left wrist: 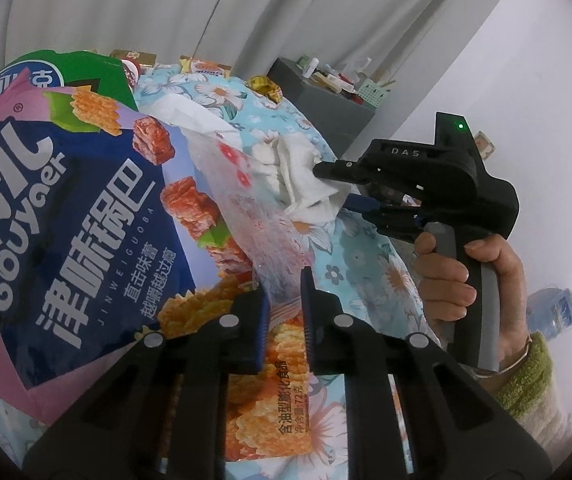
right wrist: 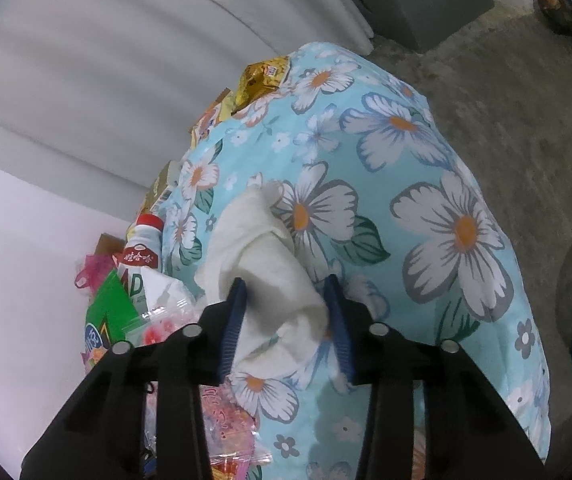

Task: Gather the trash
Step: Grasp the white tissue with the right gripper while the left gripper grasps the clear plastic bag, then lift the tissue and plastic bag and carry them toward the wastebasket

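Jaws of right gripper [right wrist: 286, 320] pinch the crumpled tissue [right wrist: 269, 280].

Left gripper [left wrist: 283, 312], jaws narrowed on a clear plastic wrapper [left wrist: 245, 216] over a snack bag [left wrist: 85, 220]; right gripper [left wrist: 328, 184], hand-held, at crumpled white tissue [left wrist: 302, 176] on floral cloth [left wrist: 366, 276].
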{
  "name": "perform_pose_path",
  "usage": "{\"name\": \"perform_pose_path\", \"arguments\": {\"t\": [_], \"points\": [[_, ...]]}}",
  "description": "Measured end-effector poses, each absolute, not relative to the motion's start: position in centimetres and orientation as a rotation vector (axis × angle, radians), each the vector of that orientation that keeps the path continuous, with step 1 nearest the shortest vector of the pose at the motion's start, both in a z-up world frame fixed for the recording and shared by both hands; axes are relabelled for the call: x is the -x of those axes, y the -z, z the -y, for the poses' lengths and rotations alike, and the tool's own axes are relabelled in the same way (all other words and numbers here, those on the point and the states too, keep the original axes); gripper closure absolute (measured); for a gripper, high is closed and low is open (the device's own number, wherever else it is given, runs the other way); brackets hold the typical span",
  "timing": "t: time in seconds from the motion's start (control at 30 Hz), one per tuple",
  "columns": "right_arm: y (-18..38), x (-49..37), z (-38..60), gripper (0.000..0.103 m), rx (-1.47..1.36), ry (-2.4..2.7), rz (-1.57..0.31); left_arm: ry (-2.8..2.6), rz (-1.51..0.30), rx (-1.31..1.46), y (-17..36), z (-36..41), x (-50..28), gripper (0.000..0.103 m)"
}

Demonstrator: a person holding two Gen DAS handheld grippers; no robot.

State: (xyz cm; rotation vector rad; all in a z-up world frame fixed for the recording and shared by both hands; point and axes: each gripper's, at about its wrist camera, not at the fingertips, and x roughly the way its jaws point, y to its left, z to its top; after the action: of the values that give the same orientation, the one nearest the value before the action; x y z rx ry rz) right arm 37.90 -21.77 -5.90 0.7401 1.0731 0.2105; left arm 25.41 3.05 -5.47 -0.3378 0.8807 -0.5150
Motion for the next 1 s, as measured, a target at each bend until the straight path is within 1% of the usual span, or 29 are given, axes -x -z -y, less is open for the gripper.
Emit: {"name": "perform_pose_path", "arguments": {"t": [0.2,0.27,0.33,0.43,0.57,0.77,1.0], "points": [[5.8,-37.8,21.7,0.079,-0.737,-0.22,-1.071,0.52,-0.872,0.333,5.1,-3.0,-25.3,0.092],[5.7,-37.7,21.5,0.082,-0.734,-0.222,-1.067,0.524,-0.87,0.332,5.0,-3.0,-25.2,0.094],[5.6,-37.6,21.5,0.089,-0.74,-0.225,-1.063,0.529,-0.863,0.333,4.8,-2.9,-25.2,0.095],[5.4,-37.2,21.5,0.094,-0.746,-0.225,-1.056,0.537,-0.85,0.328,4.4,-3.0,-24.9,0.098],[4.5,-36.4,22.0,0.095,-0.751,-0.214,-1.039,0.555,-0.831,0.332,3.6,-3.4,-24.4,0.101],[2.7,-33.5,23.6,0.095,-0.783,-0.198,-1.0,0.588,-0.814,0.337,2.4,-4.1,-22.8,0.102],[0.2,-26.4,24.5,0.095,-0.83,-0.233,-0.965,0.682,-0.849,0.367,1.6,-6.4,-18.0,0.102]]}}
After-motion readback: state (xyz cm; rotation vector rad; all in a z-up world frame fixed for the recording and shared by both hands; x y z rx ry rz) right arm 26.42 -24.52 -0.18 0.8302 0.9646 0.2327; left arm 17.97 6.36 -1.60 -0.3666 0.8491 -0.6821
